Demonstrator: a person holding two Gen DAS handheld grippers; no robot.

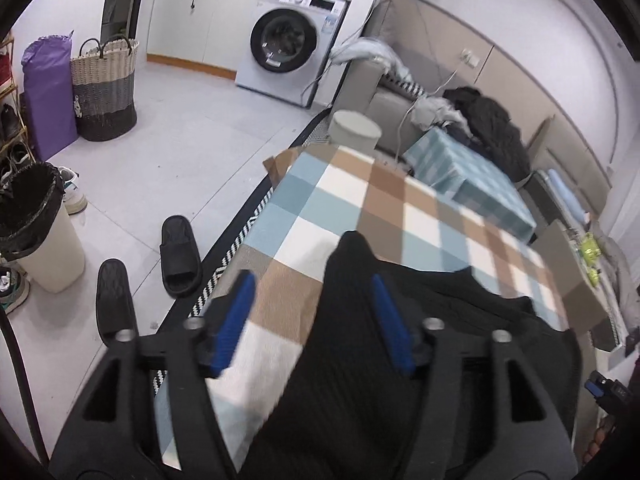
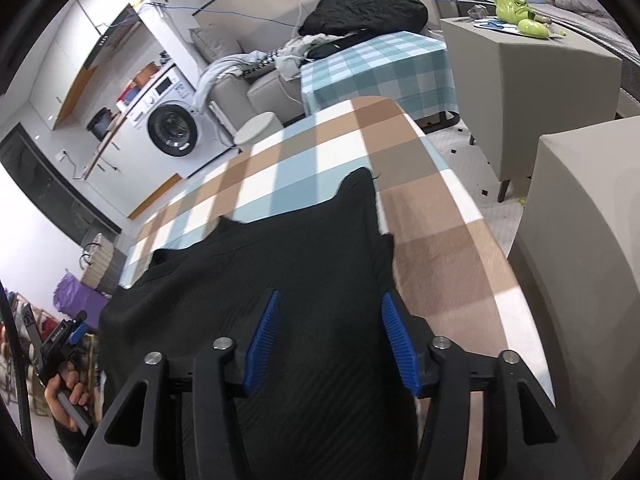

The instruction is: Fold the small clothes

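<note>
A black ribbed garment lies spread on the table with the brown, blue and white checked cloth. It also shows in the right wrist view, with two corners pointing away from me. My left gripper is open above the garment's left part, its right blue pad over the fabric. My right gripper is open above the garment's right part. Neither holds anything. The left gripper and the hand holding it show at the lower left of the right wrist view.
The table ends to the right, next to grey upholstered blocks. Beyond it stand a second table with a teal checked cloth, a sofa with clothes and a washing machine. A bin, slippers and a laundry basket stand on the floor at left.
</note>
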